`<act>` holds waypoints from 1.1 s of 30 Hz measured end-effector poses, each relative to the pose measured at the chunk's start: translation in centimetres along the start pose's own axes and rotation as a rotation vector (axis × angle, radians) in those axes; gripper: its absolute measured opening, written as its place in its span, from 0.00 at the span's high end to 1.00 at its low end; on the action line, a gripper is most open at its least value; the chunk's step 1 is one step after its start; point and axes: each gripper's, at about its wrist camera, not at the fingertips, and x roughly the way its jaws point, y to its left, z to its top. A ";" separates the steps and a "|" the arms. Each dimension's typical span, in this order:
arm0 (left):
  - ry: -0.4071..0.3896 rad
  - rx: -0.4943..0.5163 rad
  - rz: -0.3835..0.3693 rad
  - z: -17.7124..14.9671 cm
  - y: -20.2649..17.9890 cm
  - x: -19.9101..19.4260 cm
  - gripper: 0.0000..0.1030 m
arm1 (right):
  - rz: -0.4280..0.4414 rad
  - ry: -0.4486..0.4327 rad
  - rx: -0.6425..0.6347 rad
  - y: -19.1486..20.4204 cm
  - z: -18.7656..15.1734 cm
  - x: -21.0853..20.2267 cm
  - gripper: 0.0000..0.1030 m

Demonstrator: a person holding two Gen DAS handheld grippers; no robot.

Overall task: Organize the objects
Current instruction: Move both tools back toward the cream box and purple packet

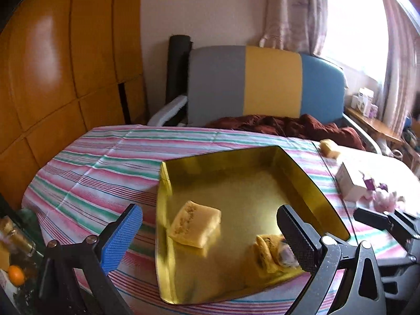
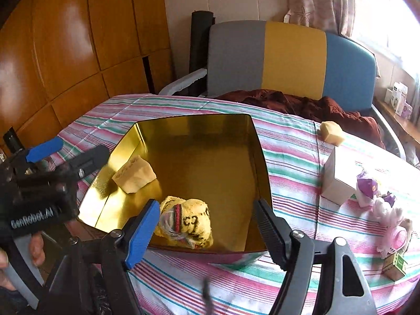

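Left gripper [image 1: 210,239]: fingers spread wide, nothing between the pads; the blue-padded finger [image 1: 120,239] stands over the striped tablecloth [image 1: 86,173] just outside the tin's left wall, the black finger [image 1: 296,239] over the tin's near right corner, in front of the rolled item there — contact with it cannot be told. Right gripper [image 2: 207,233]: fingers apart at a moderate spread, poised at the near rim of the gold tin [image 2: 260,157]; the yellow rolled cloth [image 2: 186,220] lies between the finger lines but the pads do not press on it, a clear gap showing on the black finger's side. No grip on either side. Container: one open gold tin, shallow, reflective interior, sitting on the tablecloth. Contents — two items: a pale yellow sponge block [image 2: 135,174] toward the left wall, lying flat, and the yellow rolled cloth with red, green and dark markings at the near edge. Outside the tin, to the right on the cloth: a second yellow sponge block [image 2: 332,132] near the far table edge, a white box [image 2: 338,176] nearer, a purple-and-pink soft toy [image 2: 380,204] beside the box, and a small green-printed cube [image 2: 395,266] at the near right. A hand [image 2: 35,246] shows under the left gripper's body in the right wrist view.
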 end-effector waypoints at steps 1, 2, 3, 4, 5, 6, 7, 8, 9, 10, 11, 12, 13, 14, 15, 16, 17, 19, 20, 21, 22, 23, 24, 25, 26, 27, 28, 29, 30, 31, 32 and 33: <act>0.013 0.004 -0.011 -0.1 -0.3 0.1 0.00 | 0.001 0.001 0.002 -0.2 -0.1 0.0 0.27; 0.024 0.008 -0.022 -0.2 -0.7 0.2 0.00 | 0.000 0.002 0.008 -0.4 -0.1 -0.1 0.27; 0.032 0.011 -0.029 -0.3 -1.0 0.3 0.00 | -0.001 0.003 0.011 -0.6 -0.2 -0.1 0.27; 0.044 0.014 -0.039 -0.4 -1.4 0.4 0.00 | -0.003 0.004 0.020 -0.9 -0.2 -0.1 0.27; 0.050 0.014 -0.047 -0.5 -1.6 0.5 0.00 | -0.007 0.007 0.023 -1.2 -0.3 -0.1 0.27; 0.057 0.012 -0.056 -0.6 -1.8 0.5 0.00 | -0.011 0.010 0.027 -1.5 -0.4 -0.1 0.27; 0.064 0.012 -0.068 -0.7 -1.9 0.6 0.00 | -0.015 0.013 0.034 -1.8 -0.5 -0.1 0.27; 0.072 0.013 -0.078 -0.7 -2.2 0.7 0.00 | -0.018 0.018 0.042 -2.2 -0.6 -0.1 0.27; 0.075 0.015 -0.079 -0.8 -2.3 0.8 0.00 | -0.019 0.022 0.048 -2.5 -0.8 -0.1 0.27; 0.075 0.018 -0.080 -0.8 -2.4 0.9 0.00 | -0.024 0.024 0.055 -2.9 -0.9 -0.1 0.27; 0.078 0.023 -0.083 -0.9 -2.5 0.9 0.00 | -0.032 0.026 0.063 -3.3 -1.0 -0.1 0.27; 0.081 0.025 -0.086 -0.9 -2.6 1.0 0.00 | -0.038 0.028 0.071 -3.7 -1.1 -0.1 0.27; 0.083 0.023 -0.090 -0.9 -2.6 1.1 0.00 | -0.044 0.031 0.081 -4.1 -1.2 -0.2 0.27; 0.088 0.020 -0.097 -0.9 -2.6 1.1 0.00 | -0.048 0.033 0.090 -4.5 -1.3 -0.2 0.27; 0.094 0.020 -0.103 -0.9 -2.6 1.2 0.00 | -0.055 0.035 0.098 -4.9 -1.4 -0.2 0.27; 0.100 0.021 -0.108 -0.9 -2.7 1.3 0.00 | -0.064 0.037 0.106 -5.3 -1.4 -0.3 0.27; 0.107 0.024 -0.111 -0.9 -2.8 1.4 0.00 | -0.074 0.038 0.114 -5.9 -1.5 -0.4 0.27; 0.114 0.031 -0.117 -0.9 -3.0 1.6 0.00 | -0.089 0.042 0.133 -6.9 -1.7 -0.6 0.27; 0.116 0.040 -0.120 -0.9 -3.3 1.6 0.00 | -0.099 0.045 0.146 -7.5 -1.8 -0.7 0.27; 0.117 0.049 -0.120 -1.0 -3.5 1.6 0.00 | -0.106 0.049 0.159 -8.0 -1.9 -0.8 0.27; 0.119 0.061 -0.121 -1.1 -3.9 1.7 0.00 | -0.113 0.052 0.173 -8.6 -2.0 -1.0 0.27; 0.123 0.067 -0.124 -1.1 -4.1 1.8 0.00 | -0.121 0.058 0.191 -9.3 -2.2 -1.1 0.27; 0.128 0.073 -0.129 -1.2 -4.3 1.9 0.00 | -0.125 0.065 0.204 -9.9 -2.3 -1.1 0.27; 0.133 0.079 -0.135 -1.3 -4.5 2.0 0.00 | -0.129 0.072 0.221 -10.6 -2.4 -1.1 0.27; 0.138 0.085 -0.139 -1.4 -4.7 2.1 0.00 | -0.134 0.079 0.235 -11.2 -2.6 -1.1 0.27; 0.140 0.090 -0.143 -1.4 -4.8 2.2 0.00 | -0.140 0.085 0.246 -11.8 -2.7 -1.3 0.27; 0.145 0.093 -0.152 -1.5 -5.0 2.2 0.00 | -0.150 0.090 0.258 -12.4 -2.9 -1.4 0.27; 0.149 0.092 -0.160 -1.5 -5.0 2.3 0.00 | -0.161 0.095 0.271 -13.0 -3.0 -1.5 0.27; 0.156 0.089 -0.168 -1.4 -5.1 2.5 0.00 | -0.166 0.096 0.281 -13.5 -3.1 -1.7 0.27; 0.167 0.082 -0.175 -1.4 -5.1 2.7 0.00 | -0.169 0.098 0.292 -14.1 -3.1 -1.8 0.27; 0.176 0.073 -0.184 -1.4 -5.1 2.9 0.00 | -0.177 0.099 0.304 -14.8 -3.1 -2.1 0.27; 0.182 0.068 -0.191 -1.3 -5.2 3.1 0.00 | -0.186 0.099 0.311 -15.4 -3.0 -2.2 0.27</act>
